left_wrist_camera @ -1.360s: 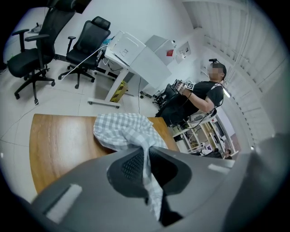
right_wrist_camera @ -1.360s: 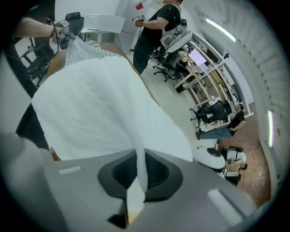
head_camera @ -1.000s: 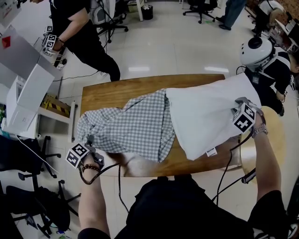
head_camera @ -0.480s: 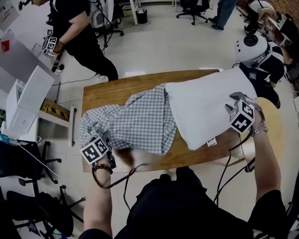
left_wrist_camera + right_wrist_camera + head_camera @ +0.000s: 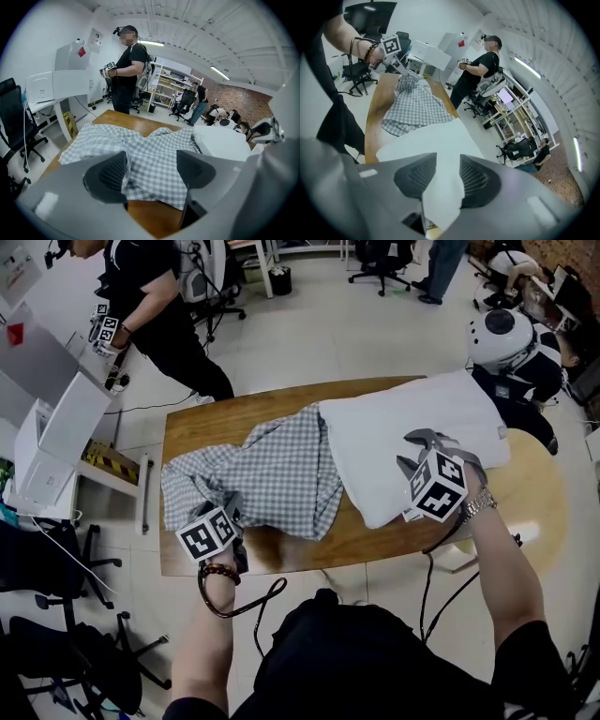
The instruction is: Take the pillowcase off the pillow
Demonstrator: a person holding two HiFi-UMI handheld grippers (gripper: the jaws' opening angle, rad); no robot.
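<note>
The grey-and-white checked pillowcase [image 5: 272,474] lies crumpled on the left half of the wooden table [image 5: 187,427]. It still overlaps the left end of the white pillow [image 5: 412,423]. My left gripper [image 5: 230,510] hovers at the pillowcase's near edge. In the left gripper view its jaws stand wide apart [image 5: 150,171] with the checked cloth [image 5: 154,150] lying beneath them, not pinched. My right gripper [image 5: 417,454] is shut on the pillow's near right part. White fabric [image 5: 440,187] is squeezed between its pads [image 5: 476,178].
A person in black [image 5: 159,306] stands past the table's far left corner. Another person with a white helmet [image 5: 502,334] sits at the far right. A white cabinet [image 5: 56,418] and black chairs [image 5: 37,559] are at the left. Cables [image 5: 253,606] hang off the near edge.
My left gripper has moved right along the near edge from the pillowcase's corner, and its jaws now stand wider. My right gripper has shifted left with the pillow.
</note>
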